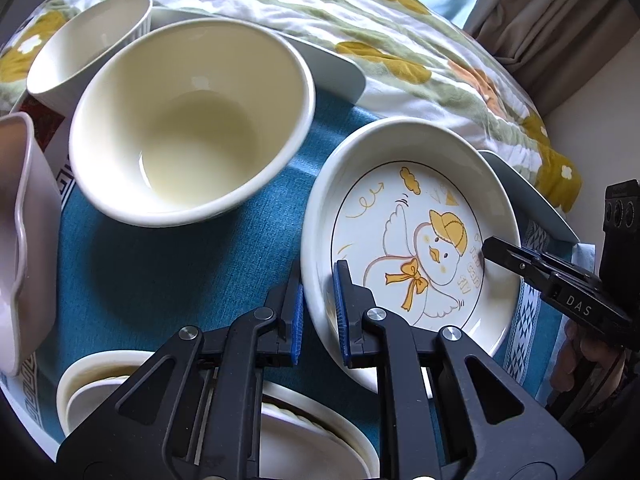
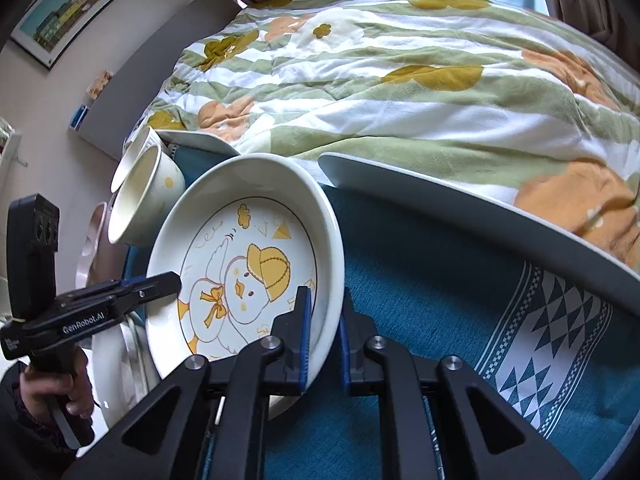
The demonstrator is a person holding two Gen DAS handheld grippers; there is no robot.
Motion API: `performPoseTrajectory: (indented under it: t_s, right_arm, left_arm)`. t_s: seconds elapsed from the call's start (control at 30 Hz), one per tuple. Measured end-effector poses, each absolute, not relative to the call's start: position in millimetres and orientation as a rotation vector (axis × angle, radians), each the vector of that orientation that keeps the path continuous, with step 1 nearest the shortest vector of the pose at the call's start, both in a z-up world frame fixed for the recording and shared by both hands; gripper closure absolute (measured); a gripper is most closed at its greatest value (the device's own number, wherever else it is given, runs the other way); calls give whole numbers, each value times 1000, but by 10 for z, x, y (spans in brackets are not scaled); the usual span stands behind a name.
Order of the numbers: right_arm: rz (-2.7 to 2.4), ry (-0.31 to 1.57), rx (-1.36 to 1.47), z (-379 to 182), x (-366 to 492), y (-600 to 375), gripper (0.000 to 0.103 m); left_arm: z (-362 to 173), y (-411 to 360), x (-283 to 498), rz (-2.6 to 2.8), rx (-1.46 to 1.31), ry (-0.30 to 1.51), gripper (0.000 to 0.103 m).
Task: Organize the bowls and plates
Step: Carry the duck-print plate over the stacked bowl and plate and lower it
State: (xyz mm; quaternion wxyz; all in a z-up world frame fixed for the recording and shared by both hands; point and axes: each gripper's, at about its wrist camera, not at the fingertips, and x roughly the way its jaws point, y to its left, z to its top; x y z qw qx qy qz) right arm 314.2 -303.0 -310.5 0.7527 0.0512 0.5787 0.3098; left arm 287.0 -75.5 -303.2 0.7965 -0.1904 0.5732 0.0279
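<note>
Step in hand: two-handed hold on the duck plate, judged to be a lift or reposition; no destination could be read from the views.
Left gripper: jaws straddled the plate's near-left rim, one blue pad outside the wall, one inside. A sliver of gap showed at the pads, so firm contact could not be confirmed; read as closing on the rim.
Right gripper: jaws straddled the opposite rim, wall between the pads, apparently pinched.
Plate position: spanning between the two sets of jaws, over the blue cloth on the table; right side looked tilted up.
Plate look: white glazed, deep upright wall, thin dark ring, cartoon duck in yellow cap and bow. Glossy, so likely slippery.
Neighbours: cream bowl just ahead-left of the left jaws; ribbed white bowl beyond it; pale blue plate ahead-right of the right jaws; stacked dishes below the left jaws.
Technique note: keep both grips level and moving together, seat pads deep on the wall, clear the cream bowl.
Risk: uneven pull could twist the rim out of one pinch.
</note>
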Motion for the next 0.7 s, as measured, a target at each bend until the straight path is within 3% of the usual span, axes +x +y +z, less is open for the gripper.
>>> performPoseTrajectory:
  t_s: [0.7]
  right_arm:
    - [513,1071,177,-2001,2262,-3020,92]
  left_arm:
    - [-1868,-633,2302,-161,-263,1061,91]
